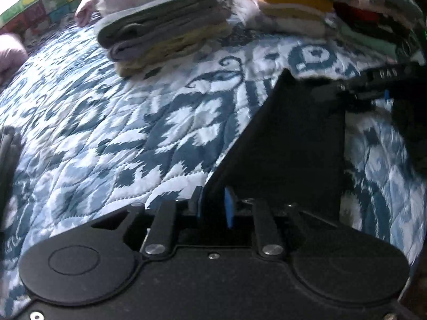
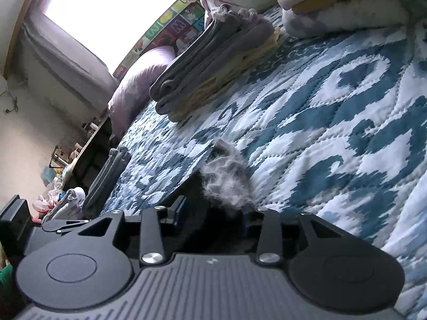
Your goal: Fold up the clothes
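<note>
Fuzzy grey fabric [image 2: 226, 184], wispy and frayed like lint, sits pinched in the right gripper [image 2: 221, 194], whose jaws close narrowly on it just above the bed's quilt [image 2: 333, 122]. Left gripper [image 1: 288, 133] jaws look pressed together, nothing visible between them. At 11 o'clock a folded stack [image 1: 162, 26] lies flat: grey knit layers over pale yellow ones. Stitched diamonds ripple across the blue-and-white quilt. At 1 o'clock rests a yellow and white pile [image 1: 293, 5].

Blue-and-white ikat-patterned quilt [image 1: 120, 122]; grey, lavender and pale-yellow folded stack [image 1: 160, 29]; mustard-yellow and white pile [image 1: 293, 2]; fuzzy grey-white sock [image 2: 226, 178]; lilac pillow [image 2: 141, 80]; black gripper fingers [image 1: 288, 144].
</note>
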Available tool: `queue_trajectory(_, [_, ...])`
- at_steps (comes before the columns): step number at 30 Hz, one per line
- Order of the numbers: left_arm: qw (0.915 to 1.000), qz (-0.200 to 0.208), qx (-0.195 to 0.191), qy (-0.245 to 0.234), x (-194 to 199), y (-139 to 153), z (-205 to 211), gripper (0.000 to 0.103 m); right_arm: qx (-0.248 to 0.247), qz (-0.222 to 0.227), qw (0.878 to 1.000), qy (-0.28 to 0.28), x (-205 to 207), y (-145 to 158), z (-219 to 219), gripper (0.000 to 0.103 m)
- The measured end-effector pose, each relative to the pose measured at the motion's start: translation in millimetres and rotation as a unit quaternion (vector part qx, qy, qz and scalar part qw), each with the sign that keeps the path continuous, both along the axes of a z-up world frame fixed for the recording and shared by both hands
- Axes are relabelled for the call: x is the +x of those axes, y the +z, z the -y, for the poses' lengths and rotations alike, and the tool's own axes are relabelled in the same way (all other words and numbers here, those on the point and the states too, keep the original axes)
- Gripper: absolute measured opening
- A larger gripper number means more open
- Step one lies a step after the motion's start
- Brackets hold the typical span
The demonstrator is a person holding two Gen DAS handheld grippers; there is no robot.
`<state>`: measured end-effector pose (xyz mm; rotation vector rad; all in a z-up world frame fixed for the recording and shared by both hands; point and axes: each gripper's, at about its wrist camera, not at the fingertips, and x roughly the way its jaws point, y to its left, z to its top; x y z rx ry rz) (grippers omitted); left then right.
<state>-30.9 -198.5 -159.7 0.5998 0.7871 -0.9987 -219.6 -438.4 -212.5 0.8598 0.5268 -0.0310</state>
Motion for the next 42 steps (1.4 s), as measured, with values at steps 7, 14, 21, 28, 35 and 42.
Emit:
queue_trajectory(7, [0.9995,-0.021,0.019,-0.014,10,-4,10,0.009,0.007,0.002,1.000,-0.002,1,-1,1,0.041])
queue_trajectory(14, [0.9998,-0.011,-0.003,-0.019,6,16,7,0.000,0.018,0.007,1.000,-0.007,-1,-2,3,0.041])
queue_trajectory(21, [0.9988,-0.026,-0.031,0.029,17,1,3,0.000,0.013,0.010,1.000,-0.018,-3,-2,4,0.041])
queue_trajectory(28, [0.9963,-0.010,-0.049,0.069,14,7,-7,0.022,0.015,0.015,0.999,-0.037,-5,-3,9,0.041])
queue_trajectory(35, [0.9957,-0.003,-0.083,0.040,-27,27,4,0.022,0.010,0.012,0.998,-0.059,-21,3,13,0.054])
queue_trajectory(42, [0.9980,-0.021,-0.059,0.010,-42,-17,58,0.025,0.012,0.010,0.998,-0.054,-28,0,17,0.057])
